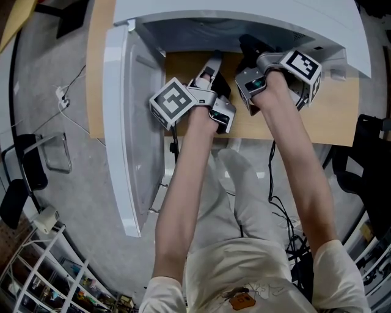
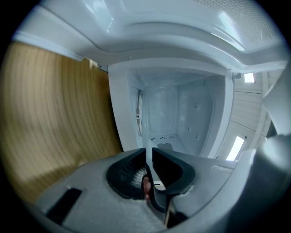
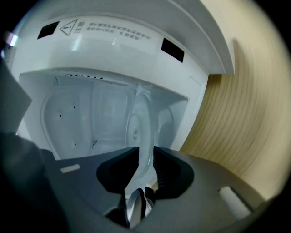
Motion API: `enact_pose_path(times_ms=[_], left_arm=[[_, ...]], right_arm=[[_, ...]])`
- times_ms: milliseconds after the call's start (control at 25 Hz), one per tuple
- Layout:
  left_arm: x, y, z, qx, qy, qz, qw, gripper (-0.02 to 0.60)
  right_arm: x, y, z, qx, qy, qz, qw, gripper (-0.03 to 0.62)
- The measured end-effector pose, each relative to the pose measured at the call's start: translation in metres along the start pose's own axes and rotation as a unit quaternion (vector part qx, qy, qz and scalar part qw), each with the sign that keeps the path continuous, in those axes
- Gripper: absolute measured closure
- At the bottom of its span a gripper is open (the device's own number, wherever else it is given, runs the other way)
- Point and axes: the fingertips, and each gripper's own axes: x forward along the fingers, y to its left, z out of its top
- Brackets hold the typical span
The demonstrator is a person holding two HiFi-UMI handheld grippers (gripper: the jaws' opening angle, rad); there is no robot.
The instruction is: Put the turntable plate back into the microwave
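the microwave [image 1: 244, 18] stands on a wooden table [image 1: 101, 61] with its door [image 1: 131, 122] swung wide open to the person's left. both arms reach forward to the opening, side by side and close together.

the left gripper [image 1: 212, 64], with its marker cube [image 1: 173, 101] facing up, has its fingers [image 2: 170, 168] drawn nearly together. only a thin slot is left between them, and the clear rim of the turntable plate [image 2: 143, 127] sits pinched in that slot. the glass shows edge-on and runs ahead into the white cavity [image 2: 182, 113].

the right gripper [image 1: 249, 52] sits just beside the left one, with its own marker cube [image 1: 303, 64] on the outer side. its fingers [image 3: 170, 170] are closed on the opposite rim of the same turntable plate [image 3: 142, 123]. here the glass fills the gap between the pads, and the round disc stretches ahead of them into the cavity [image 3: 77, 118].

the plate is held off the table, gripped at two sides, at the mouth of the microwave and partly inside it. in the head view the clear glass cannot be made out. whether it touches the cavity floor cannot be told.
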Motion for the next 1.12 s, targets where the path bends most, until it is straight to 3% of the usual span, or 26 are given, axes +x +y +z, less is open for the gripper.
enact_pose_path(times_ms=[320,480,720,760,880,1000,1120], left_arm=[[0.0,0.006,0.001,-0.011,-0.005,0.005,0.9999,0.545],[-0.004,0.003,-0.004,-0.006,0.0,0.005,1.0,0.546],[-0.011,-0.005,-0.027,0.018,0.033,0.023,0.999,0.559],[-0.014,-0.008,-0.032,0.03,0.041,0.03,0.9982,0.565],[-0.025,-0.025,-0.043,0.103,0.069,0.056,0.9907,0.584],[-0.044,-0.041,-0.067,0.183,0.113,0.09,0.9724,0.584],[-0.059,-0.063,-0.075,0.251,0.131,0.107,0.953,0.584]], right_arm=[[-0.01,-0.01,-0.007,0.007,-0.001,-0.015,1.0,0.507],[-0.021,-0.009,-0.018,0.003,0.018,0.0,1.0,0.507],[-0.05,-0.004,-0.018,-0.084,0.034,0.009,0.996,0.531],[-0.056,-0.003,-0.015,-0.091,0.03,0.012,0.995,0.582],[-0.078,0.004,-0.011,-0.119,0.025,0.009,0.992,0.586],[-0.108,0.012,-0.019,-0.188,0.037,-0.001,0.982,0.586],[-0.127,0.028,-0.033,-0.272,0.041,-0.009,0.961,0.586]])
